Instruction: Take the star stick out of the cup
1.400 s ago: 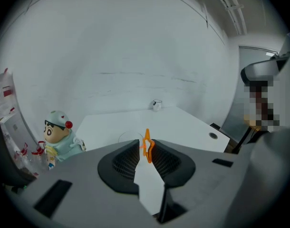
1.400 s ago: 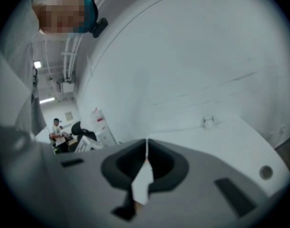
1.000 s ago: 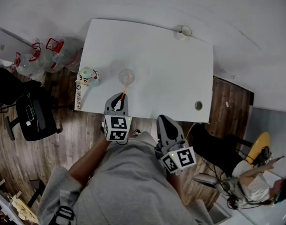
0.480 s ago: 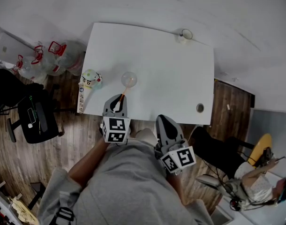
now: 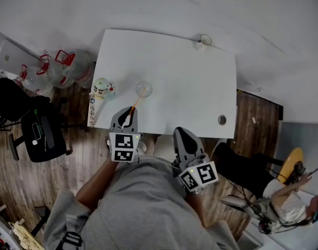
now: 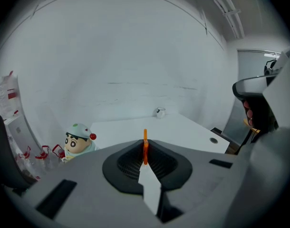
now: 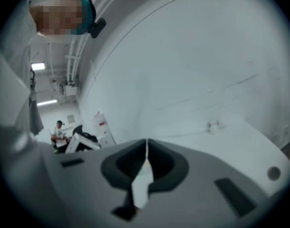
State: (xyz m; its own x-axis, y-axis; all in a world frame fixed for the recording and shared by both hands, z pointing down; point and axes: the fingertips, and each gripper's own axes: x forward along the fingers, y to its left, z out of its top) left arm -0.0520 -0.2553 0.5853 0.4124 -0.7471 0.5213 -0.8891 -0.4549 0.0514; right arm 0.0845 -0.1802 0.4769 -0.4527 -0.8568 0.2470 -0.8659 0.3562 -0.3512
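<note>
- The thin orange star stick point(image 5: 133, 105) lies slanted. Its long axis runs from the left gripper point(image 5: 129, 114) up and right to the clear round cup point(image 5: 143, 89).
- The left jaws are clenched on the stick's lower end, at the near edge of the white table point(image 5: 190, 82).
- The right gripper point(image 5: 181, 135), its jaws pressed together on nothing, hangs below that edge.
- A cartoon figurine point(image 5: 101, 87) stands left of the cup, with open tabletop to the cup's right.
</note>
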